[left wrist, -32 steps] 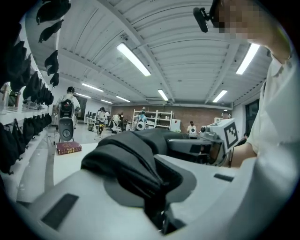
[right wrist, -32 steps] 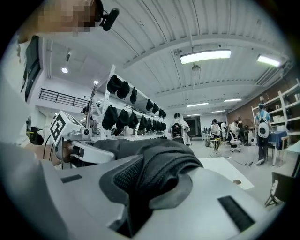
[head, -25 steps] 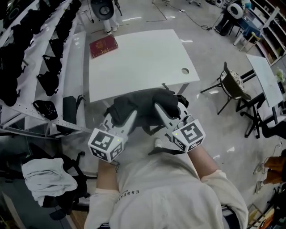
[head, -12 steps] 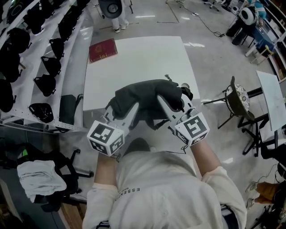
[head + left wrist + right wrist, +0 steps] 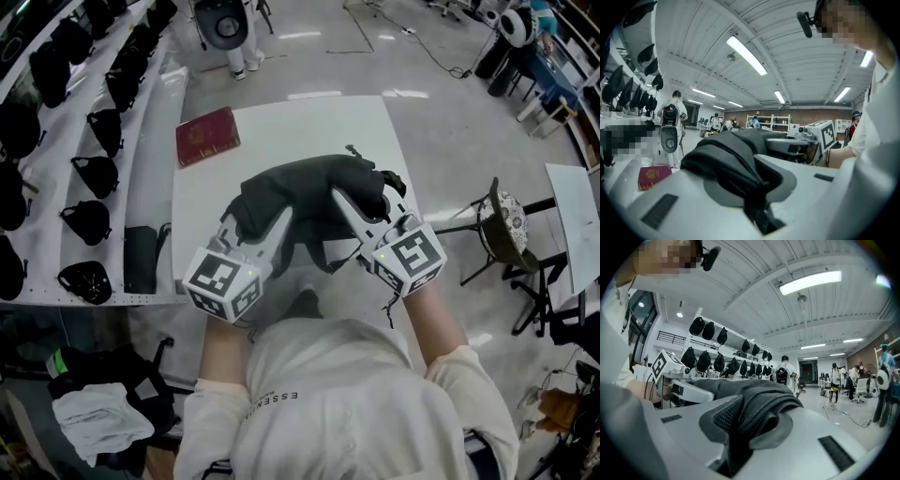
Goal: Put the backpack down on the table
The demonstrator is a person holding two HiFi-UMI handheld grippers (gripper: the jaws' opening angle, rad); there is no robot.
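Left gripper (image 5: 279, 221) — jaws nearly closed, clamped on a fold of black cloth and strap belonging to the backpack (image 5: 309, 192). Its own view shows the material pinched between both jaws and bulging out above them. Right gripper (image 5: 341, 199) is in like condition: jaws drawn close together on a ridge of the same backpack, with a patch of mesh padding caught against one jaw. I hold one gripper in each hand, both pointing away from my body and converging on the bag from either side.

Backpack: black, crumpled, carried between the two grippers over the near half of the white table (image 5: 291, 122). A loose strap hangs from its near side, between the grippers. I cannot tell from any view whether its underside touches the table top.

Table: rectangular, white top. A red book (image 5: 207, 137) lies flat near the far left corner, well apart from the backpack.

Surroundings: white shelving (image 5: 152, 159) runs along the left side of the table and carries a row of black bags (image 5: 94, 174). A chair (image 5: 506, 214) stands on the floor to the right of the table, apart from it. In the left gripper view a person in white clothing (image 5: 675, 105) stands beyond the table's far end — other figures farther back are too small to describe
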